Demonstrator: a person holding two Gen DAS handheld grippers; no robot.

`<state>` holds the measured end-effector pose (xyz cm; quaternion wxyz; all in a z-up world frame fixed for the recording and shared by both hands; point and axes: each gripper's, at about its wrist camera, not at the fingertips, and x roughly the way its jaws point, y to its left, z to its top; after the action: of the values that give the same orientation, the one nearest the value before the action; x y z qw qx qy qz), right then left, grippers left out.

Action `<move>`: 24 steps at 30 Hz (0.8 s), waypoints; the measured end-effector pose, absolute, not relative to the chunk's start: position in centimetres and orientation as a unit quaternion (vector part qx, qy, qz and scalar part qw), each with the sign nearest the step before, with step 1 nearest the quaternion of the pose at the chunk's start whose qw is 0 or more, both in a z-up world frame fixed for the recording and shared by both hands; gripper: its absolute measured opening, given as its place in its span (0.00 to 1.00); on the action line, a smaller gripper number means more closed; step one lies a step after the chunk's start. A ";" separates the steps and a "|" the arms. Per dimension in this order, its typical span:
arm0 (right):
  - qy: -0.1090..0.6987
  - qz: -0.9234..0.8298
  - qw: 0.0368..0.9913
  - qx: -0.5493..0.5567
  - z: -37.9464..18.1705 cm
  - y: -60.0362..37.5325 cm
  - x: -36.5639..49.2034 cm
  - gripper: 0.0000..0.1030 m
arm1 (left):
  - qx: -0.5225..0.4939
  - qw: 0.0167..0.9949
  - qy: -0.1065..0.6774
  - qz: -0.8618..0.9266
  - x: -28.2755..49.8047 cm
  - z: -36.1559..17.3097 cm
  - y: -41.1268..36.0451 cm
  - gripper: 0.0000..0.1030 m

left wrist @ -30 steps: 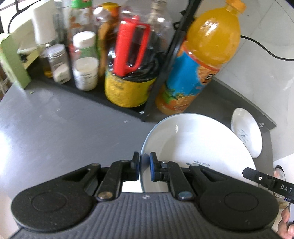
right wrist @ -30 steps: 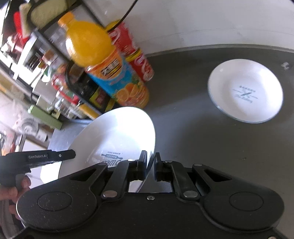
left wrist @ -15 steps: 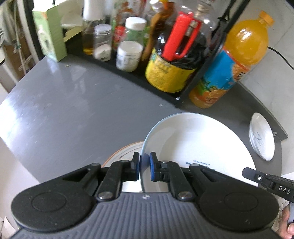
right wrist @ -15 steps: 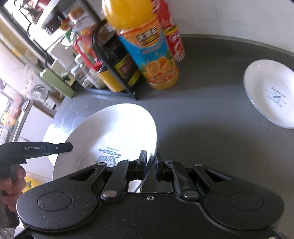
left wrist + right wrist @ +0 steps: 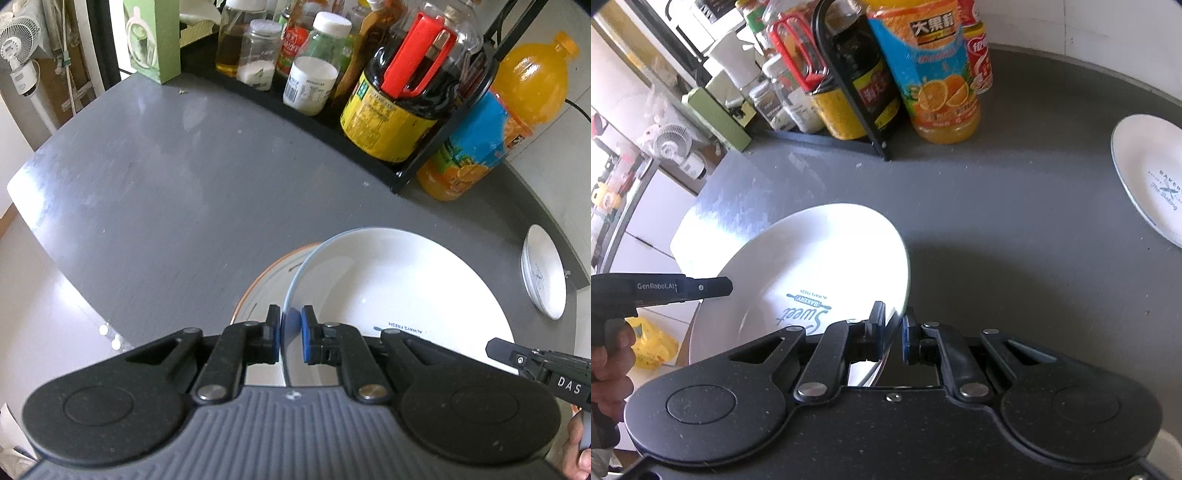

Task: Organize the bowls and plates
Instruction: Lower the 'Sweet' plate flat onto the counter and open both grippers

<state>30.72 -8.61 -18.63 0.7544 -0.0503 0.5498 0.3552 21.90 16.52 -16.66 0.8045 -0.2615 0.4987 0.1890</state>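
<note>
A large white plate [image 5: 388, 291] with blue lettering is held above the grey table by both grippers. My left gripper [image 5: 288, 338] is shut on its left rim. My right gripper [image 5: 893, 336] is shut on its right rim, where the plate [image 5: 827, 266] shows tilted. Under it in the left wrist view lies an orange-rimmed plate [image 5: 266, 291], partly hidden. A smaller white plate [image 5: 543, 273] lies at the table's right edge; it also shows in the right wrist view [image 5: 1148, 177].
A black rack [image 5: 369, 151] with jars, sauce bottles and a red-handled jug stands at the back. An orange juice bottle [image 5: 487, 136] and a red can [image 5: 979, 62] stand beside it. The grey table [image 5: 166, 177] ends at the left.
Both grippers have carried the large plate back and to the left, away from the bottles. The orange-rimmed plate has come into view beneath it.
</note>
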 end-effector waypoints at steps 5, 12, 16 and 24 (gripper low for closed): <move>0.541 0.356 0.757 -0.090 -18.8 -7.6 29.5 0.10 | -0.263 0.801 0.503 0.190 21.2 -17.3 16.7 0.09; 0.542 0.342 0.761 -0.099 -19.5 -7.4 29.0 0.10 | -0.257 0.794 0.519 0.182 20.9 -18.4 16.8 0.09; 0.543 0.336 0.762 -0.108 -19.7 -7.2 28.8 0.11 | -0.239 0.795 0.529 0.179 21.0 -18.8 16.4 0.10; 0.542 0.330 0.763 -0.123 -20.3 -6.5 28.5 0.12 | -0.232 0.790 0.540 0.174 21.2 -19.8 16.4 0.12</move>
<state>28.52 -6.52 -20.28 0.7629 -0.1225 0.5420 0.3305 21.18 16.36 -19.77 0.7901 -0.2318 0.5403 0.1735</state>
